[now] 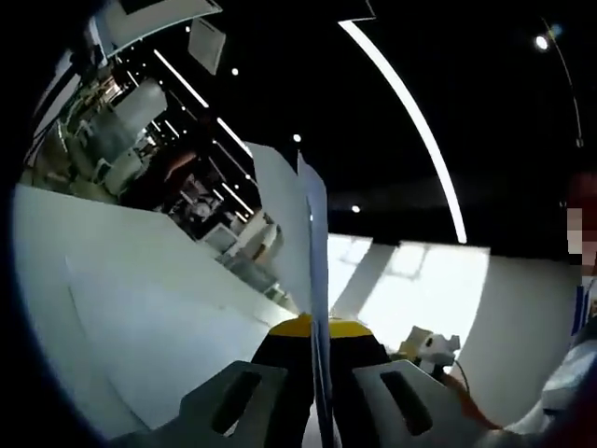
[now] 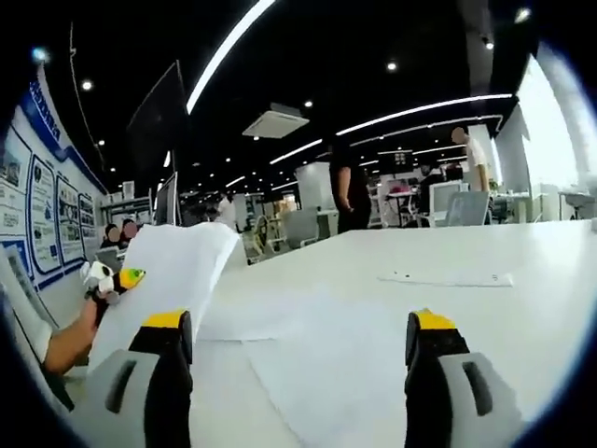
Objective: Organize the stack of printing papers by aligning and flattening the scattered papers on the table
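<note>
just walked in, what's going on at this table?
A person is tidying loose printer paper on a white table with two handheld grippers. The left gripper is shut on a sheet, holding it up edge-on between its jaws. The right gripper is open and empty, over more paper lying flat on the table. Another sheet lies farther off on its own. The papers are still scattered, not yet stacked.
</note>
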